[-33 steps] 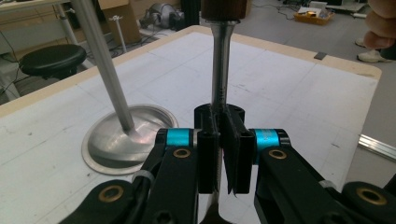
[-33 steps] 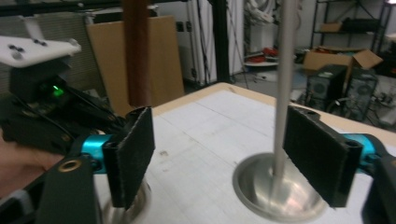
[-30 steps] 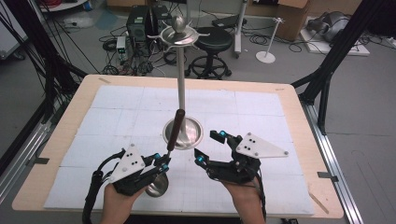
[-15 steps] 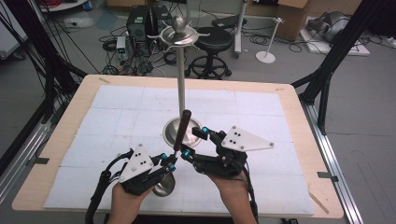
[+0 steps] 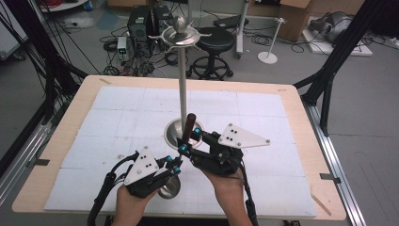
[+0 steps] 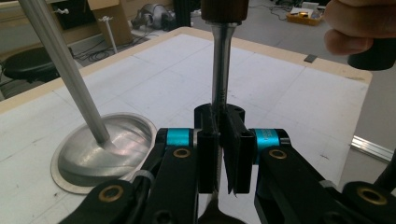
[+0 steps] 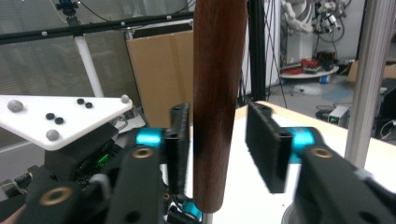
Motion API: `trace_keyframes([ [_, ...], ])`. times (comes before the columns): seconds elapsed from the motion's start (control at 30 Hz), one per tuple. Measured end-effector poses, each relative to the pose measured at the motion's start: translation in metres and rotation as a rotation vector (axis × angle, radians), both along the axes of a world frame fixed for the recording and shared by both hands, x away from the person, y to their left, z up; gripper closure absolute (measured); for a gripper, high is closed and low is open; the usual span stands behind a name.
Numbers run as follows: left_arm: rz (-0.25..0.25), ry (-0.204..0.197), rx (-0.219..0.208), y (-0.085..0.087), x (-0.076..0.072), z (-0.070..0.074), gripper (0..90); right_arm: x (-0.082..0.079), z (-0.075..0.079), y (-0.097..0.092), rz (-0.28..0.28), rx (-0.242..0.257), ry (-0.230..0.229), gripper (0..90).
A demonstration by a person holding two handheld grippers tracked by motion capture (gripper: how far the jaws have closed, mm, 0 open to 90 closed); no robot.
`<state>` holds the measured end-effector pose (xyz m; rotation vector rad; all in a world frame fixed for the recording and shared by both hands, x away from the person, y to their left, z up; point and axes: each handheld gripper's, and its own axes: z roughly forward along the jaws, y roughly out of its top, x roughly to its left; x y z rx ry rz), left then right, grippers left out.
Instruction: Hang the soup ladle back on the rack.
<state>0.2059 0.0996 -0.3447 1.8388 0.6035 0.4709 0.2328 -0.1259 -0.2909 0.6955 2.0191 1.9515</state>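
High view: left gripper clamps ladle shaft, bowl low nr table front edge, handle rising beside stand.
Left gripper view: jaws tight on metal shaft.
Right gripper view: right gripper jaws closing in, wooden handle btwn pads, gaps both sides.

The left gripper clamps the thin steel shank of a ladle with a dark wooden handle, held upright. Left of its jaws stands a round steel stand base with slanting pole.
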Motion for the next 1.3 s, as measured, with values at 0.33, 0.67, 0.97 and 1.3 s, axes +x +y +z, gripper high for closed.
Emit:
trace_keyframes([
  [0.33, -0.035, 0.000, -0.043, 0.002, 0.001, 0.001, 83.5, -0.002, 0.003, 0.000, 0.037, 0.029, -0.003, 74.0],
  [0.67, -0.119, 0.009, -0.135, 0.031, 0.006, 0.001, 58.2, 0.006, 0.011, -0.005, 0.084, -0.004, 0.017, 74.1],
  [0.97, -0.089, -0.048, -0.190, 0.082, 0.005, -0.004, 32.5, 0.018, 0.020, -0.005, 0.177, -0.047, 0.010, 74.1],
  [1.3, -0.018, -0.057, -0.193, 0.117, 0.001, -0.017, 24.0, 0.035, 0.036, 0.011, 0.260, -0.093, -0.008, 74.0],
])
